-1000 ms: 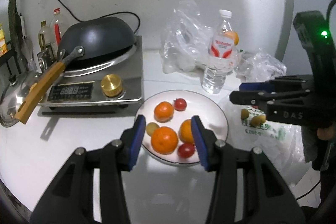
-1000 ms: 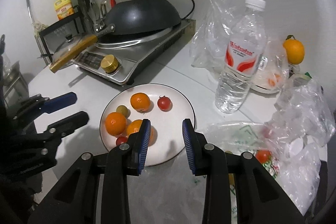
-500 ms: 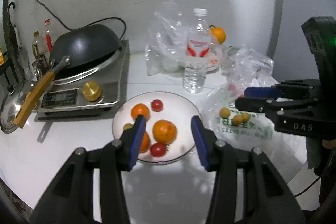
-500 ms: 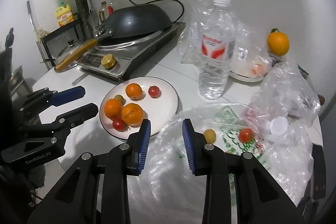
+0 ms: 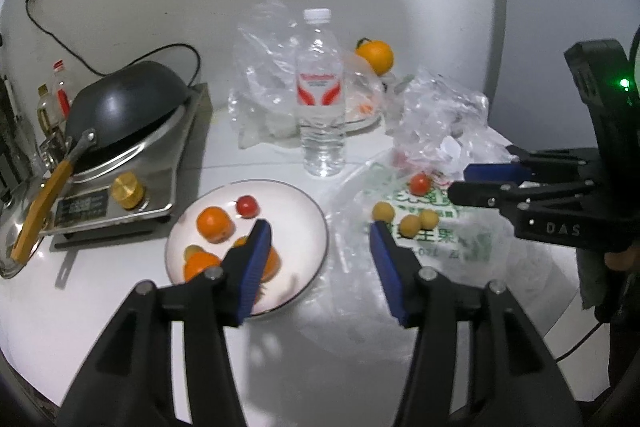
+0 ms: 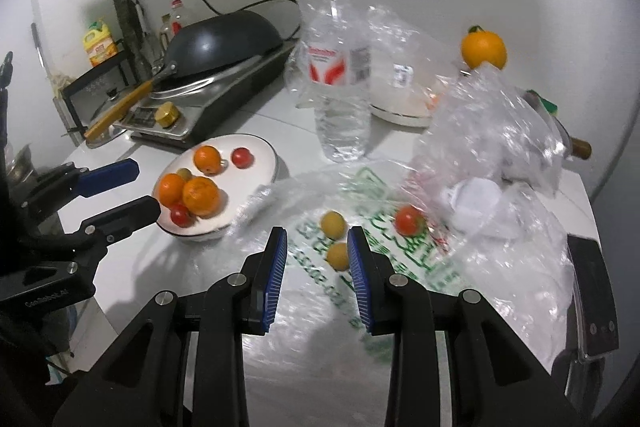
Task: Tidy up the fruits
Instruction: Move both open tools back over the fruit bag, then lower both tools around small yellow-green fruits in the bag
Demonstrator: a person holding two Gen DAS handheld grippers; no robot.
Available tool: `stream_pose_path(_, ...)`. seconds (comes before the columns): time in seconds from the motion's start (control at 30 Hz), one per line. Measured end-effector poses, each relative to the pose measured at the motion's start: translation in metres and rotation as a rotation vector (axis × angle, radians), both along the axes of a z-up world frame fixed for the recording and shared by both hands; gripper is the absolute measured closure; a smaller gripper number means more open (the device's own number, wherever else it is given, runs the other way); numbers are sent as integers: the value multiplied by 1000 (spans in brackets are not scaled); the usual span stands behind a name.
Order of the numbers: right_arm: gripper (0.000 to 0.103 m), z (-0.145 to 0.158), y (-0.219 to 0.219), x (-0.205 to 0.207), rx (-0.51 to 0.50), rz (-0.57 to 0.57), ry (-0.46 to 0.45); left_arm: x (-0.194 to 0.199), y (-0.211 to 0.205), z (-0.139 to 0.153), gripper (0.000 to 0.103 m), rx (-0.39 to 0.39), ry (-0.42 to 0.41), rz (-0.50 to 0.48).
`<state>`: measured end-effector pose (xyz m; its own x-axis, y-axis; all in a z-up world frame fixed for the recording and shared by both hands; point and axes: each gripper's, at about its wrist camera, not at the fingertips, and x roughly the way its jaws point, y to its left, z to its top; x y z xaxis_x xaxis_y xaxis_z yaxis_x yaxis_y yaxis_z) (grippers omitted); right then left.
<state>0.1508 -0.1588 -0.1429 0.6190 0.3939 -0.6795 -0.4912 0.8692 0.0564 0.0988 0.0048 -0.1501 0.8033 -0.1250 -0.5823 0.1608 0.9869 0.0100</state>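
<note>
A white plate (image 5: 294,223) holds three oranges (image 5: 215,224), two cherry tomatoes (image 5: 247,205) and a small yellow-green fruit. To its right, three small yellow fruits (image 5: 410,225) and a cherry tomato (image 5: 420,183) lie on a flat printed plastic bag (image 5: 448,243). My left gripper (image 5: 318,231) hovers over the plate's right rim. Its jaws are opening, with nothing between them. My right gripper (image 6: 317,235) hangs above the bag, open by a narrow gap and empty. Two yellow fruits (image 6: 333,223) lie just beyond its tips, and the tomato (image 6: 408,220) is to the right.
A water bottle (image 5: 321,99) stands behind the plate. An induction cooker with a black wok (image 5: 124,107) is at the back left. Crumpled clear bags (image 6: 488,119) and an orange (image 6: 483,49) sit at the back right. The table's edge (image 6: 588,187) runs close on the right.
Both grippers have shifted right, from over the plate towards the printed bag. The left jaws stand wider than before. The right jaws keep the same gap.
</note>
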Motion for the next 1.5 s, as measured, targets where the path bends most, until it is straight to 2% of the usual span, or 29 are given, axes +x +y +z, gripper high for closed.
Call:
stream_pose_path(0.37, 70, -27, -26, 19, -1, -19, 56, 17, -35, -8, 50, 26, 36, -61)
stream_pose_path(1.0, 70, -56, -20, 50, -35, 26, 121, 51, -56, -36, 50, 11, 117, -87)
stream_pose_path(1.03, 71, -58, -20, 53, -40, 28, 126, 52, -56, -37, 50, 12, 120, -89)
stream_pose_path(1.07, 76, -61, -20, 55, -45, 32, 133, 54, -58, -38, 50, 14, 123, -90)
stream_pose_path(1.2, 80, -69, -17, 61, -68, 53, 157, 60, -63, -44, 50, 15, 140, -93)
stream_pose_path(1.5, 80, -68, -26, 65, -48, 64, 150, 72, -80, -52, 50, 65, 168, -125)
